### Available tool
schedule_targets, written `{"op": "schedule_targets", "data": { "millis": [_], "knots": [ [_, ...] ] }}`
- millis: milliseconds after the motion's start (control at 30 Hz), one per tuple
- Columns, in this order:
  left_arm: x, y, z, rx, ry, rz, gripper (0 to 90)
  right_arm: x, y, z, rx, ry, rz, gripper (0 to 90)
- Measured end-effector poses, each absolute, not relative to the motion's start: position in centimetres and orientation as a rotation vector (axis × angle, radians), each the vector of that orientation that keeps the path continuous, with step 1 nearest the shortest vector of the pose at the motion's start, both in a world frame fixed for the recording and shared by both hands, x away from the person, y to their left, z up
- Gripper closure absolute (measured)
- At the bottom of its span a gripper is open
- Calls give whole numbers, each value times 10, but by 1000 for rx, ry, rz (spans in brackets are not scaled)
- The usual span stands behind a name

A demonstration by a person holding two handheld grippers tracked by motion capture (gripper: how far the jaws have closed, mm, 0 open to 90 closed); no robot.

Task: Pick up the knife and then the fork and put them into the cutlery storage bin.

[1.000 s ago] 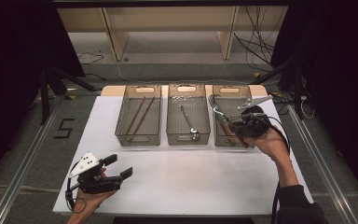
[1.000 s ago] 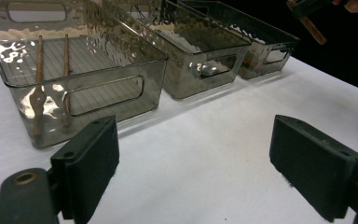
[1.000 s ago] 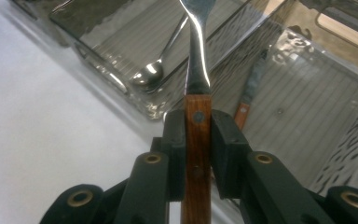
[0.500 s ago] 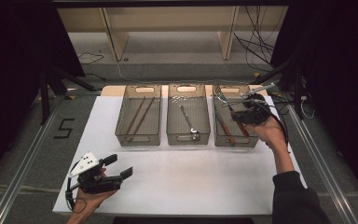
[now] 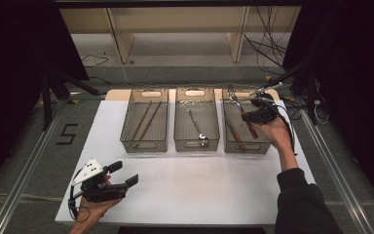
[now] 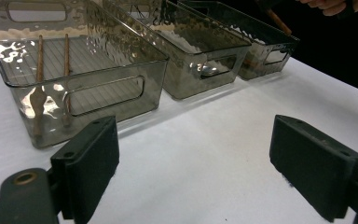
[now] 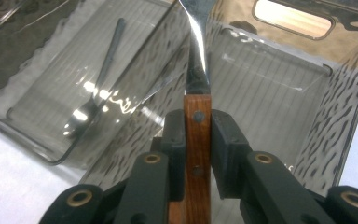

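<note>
The right gripper [image 5: 248,111] is at the upper right of the high view, over the right bin [image 5: 268,145], and its jaws are clamped on a fork [image 7: 196,116] by its wooden handle. In the right gripper view the two black pads press on either side of that handle at centre frame, and the steel neck runs up and out through the top edge. In the high view the fork's tines [image 5: 232,93] point toward the upper left, above the far end of that bin. The hand [image 5: 274,130] holding the gripper comes in from the lower right, with a dark sleeve [image 5: 302,204] behind it.

A second wooden-handled piece [image 5: 234,132] lies on the floor of the right bin, below the gripper in the high view. The middle bin [image 5: 196,145] holds a spoon [image 5: 196,127], which also shows at the left of the right gripper view, lying slantwise with its bowl toward the lower left. The left bin [image 5: 144,146] holds two chopsticks [image 5: 144,120] side by side.

The left gripper [image 5: 126,174] is at the lower left of the high view, on the white table [image 5: 199,185], well apart from the bins. Its jaws stand wide apart with nothing between them; in the left gripper view the two pads sit at the lower corners with bare tabletop in the gap, and the three bins run across the top of the frame.
</note>
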State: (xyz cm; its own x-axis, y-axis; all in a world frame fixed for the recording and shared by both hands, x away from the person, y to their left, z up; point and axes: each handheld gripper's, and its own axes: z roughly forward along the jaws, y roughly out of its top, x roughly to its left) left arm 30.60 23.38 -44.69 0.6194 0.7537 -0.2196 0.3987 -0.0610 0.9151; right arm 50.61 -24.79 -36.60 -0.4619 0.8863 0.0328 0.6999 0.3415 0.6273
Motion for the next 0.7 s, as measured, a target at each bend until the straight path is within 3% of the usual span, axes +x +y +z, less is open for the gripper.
{"op": "schedule_targets", "data": {
  "millis": [700],
  "knots": [
    [306, 233, -447, 1683, 961, 378, 152, 515, -248, -394, 1552, 2275, 800, 773]
  ]
}}
